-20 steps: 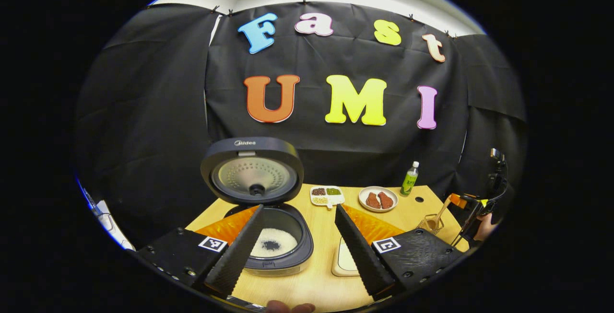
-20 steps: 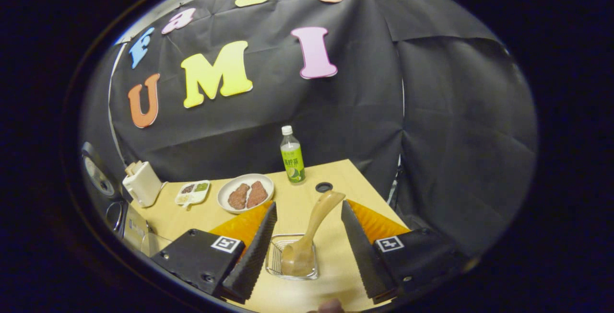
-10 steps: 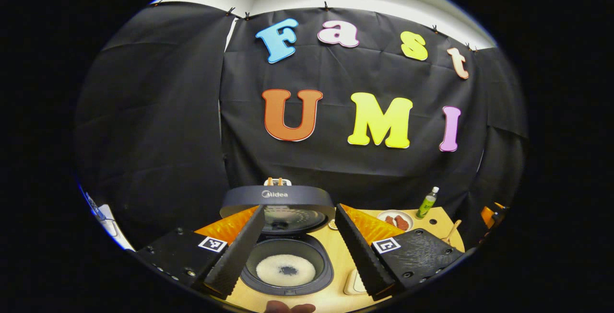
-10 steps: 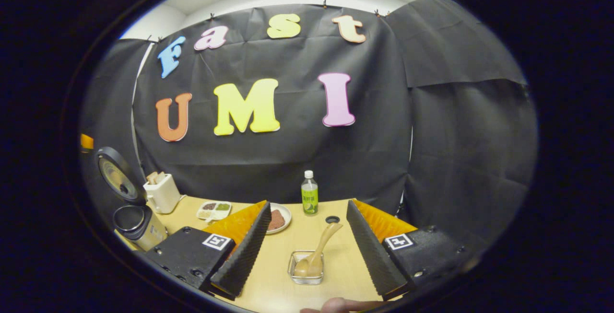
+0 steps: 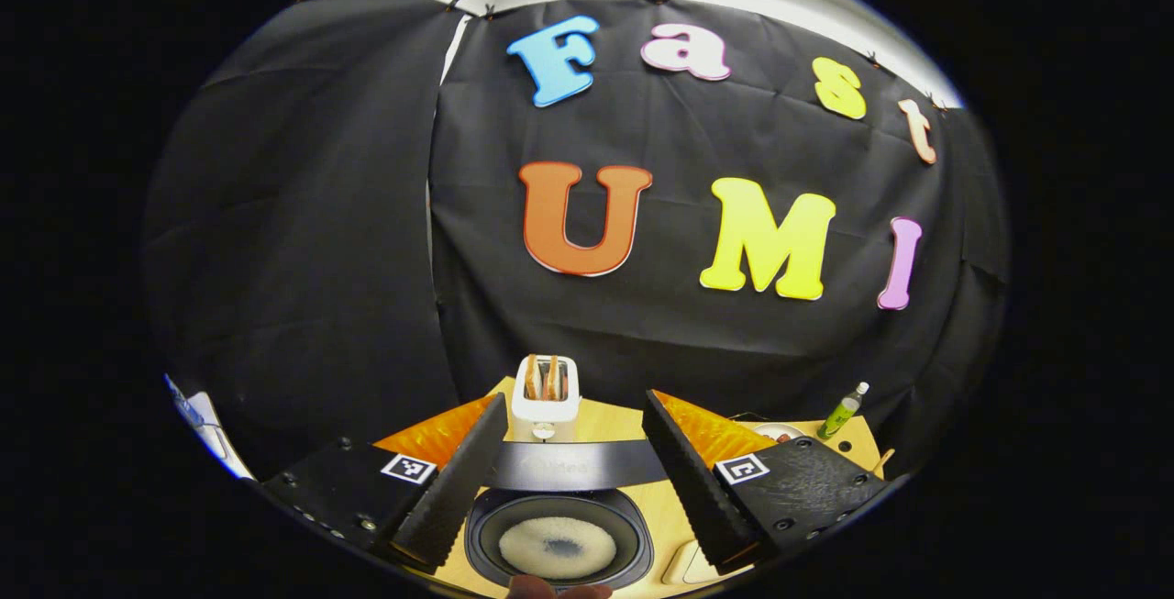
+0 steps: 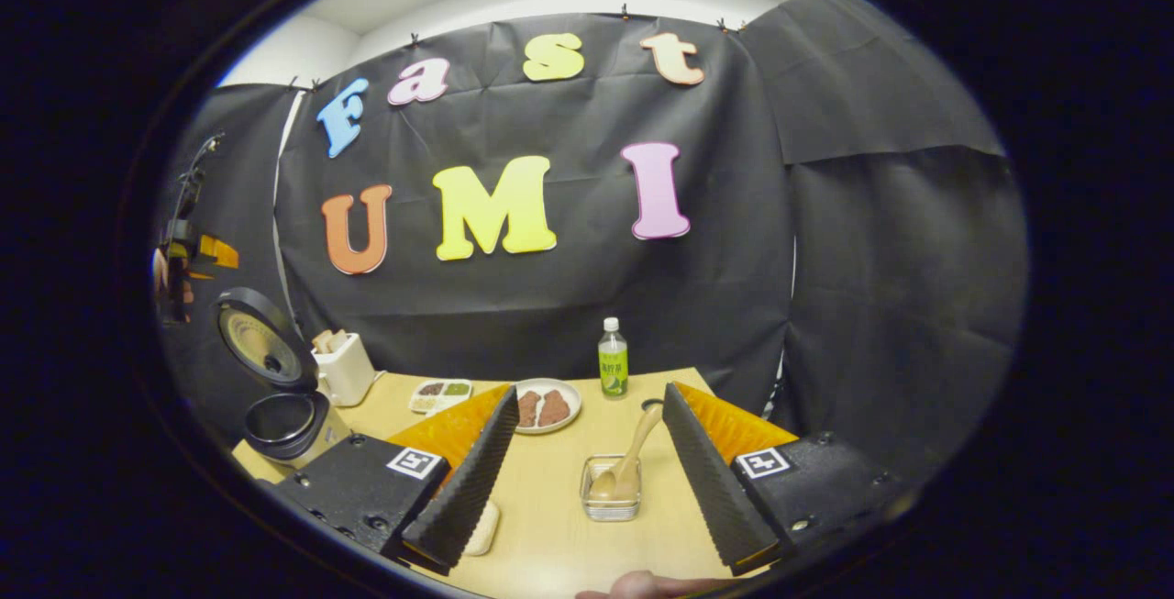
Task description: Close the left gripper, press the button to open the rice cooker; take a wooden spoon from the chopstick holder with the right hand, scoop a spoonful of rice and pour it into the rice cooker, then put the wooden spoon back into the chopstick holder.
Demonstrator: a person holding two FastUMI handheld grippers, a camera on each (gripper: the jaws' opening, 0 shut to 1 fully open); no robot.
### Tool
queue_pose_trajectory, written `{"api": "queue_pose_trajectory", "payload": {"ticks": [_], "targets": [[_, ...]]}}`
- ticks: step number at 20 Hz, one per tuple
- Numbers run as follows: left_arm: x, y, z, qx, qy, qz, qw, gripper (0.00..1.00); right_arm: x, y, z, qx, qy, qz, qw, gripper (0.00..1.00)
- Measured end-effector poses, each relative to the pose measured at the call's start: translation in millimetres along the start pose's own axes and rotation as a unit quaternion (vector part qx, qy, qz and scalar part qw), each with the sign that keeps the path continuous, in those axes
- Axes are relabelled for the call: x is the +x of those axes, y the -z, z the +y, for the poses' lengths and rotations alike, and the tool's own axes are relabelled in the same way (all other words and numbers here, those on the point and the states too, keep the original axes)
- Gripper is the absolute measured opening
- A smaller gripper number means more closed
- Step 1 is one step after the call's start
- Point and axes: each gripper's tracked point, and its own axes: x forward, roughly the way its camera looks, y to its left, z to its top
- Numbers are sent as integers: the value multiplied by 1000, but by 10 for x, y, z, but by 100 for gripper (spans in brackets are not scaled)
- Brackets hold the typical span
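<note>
The rice cooker [image 6: 280, 379] was seen with its lid raised and rice lying in the pot [image 5: 558, 546], so the opening and the pouring were judged done. The wooden spoon [image 6: 626, 461] was found resting in the chopstick holder [image 6: 612, 500], leaning toward the bottle [image 6: 612, 359], so little, if anything, was judged left. The right gripper [image 6: 587, 498] was held wide apart, nothing gripped, above the table [image 6: 550, 544]; the left gripper [image 5: 569, 489] was likewise spread wide over the cooker. A toaster [image 5: 545, 390], a plate of meat [image 6: 546, 406] and a divided dish [image 6: 440, 392] were noted well apart from the holder; nothing was judged to obstruct
</note>
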Motion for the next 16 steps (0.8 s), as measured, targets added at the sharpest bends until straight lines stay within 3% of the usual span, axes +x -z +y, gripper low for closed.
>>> {"api": "queue_pose_trajectory", "payload": {"ticks": [3,7,16], "targets": [[80,115,47,-8,-8,30,999,95,-111,117,-49,6,7,12,1000,100],[102,264,30,27,-16,59,998,96,-172,155,-72,7,9,21,1000,100],[-344,729,-20,22,20,121,992,97,-117,-109,303,28,-22,-3,999,100]]}}
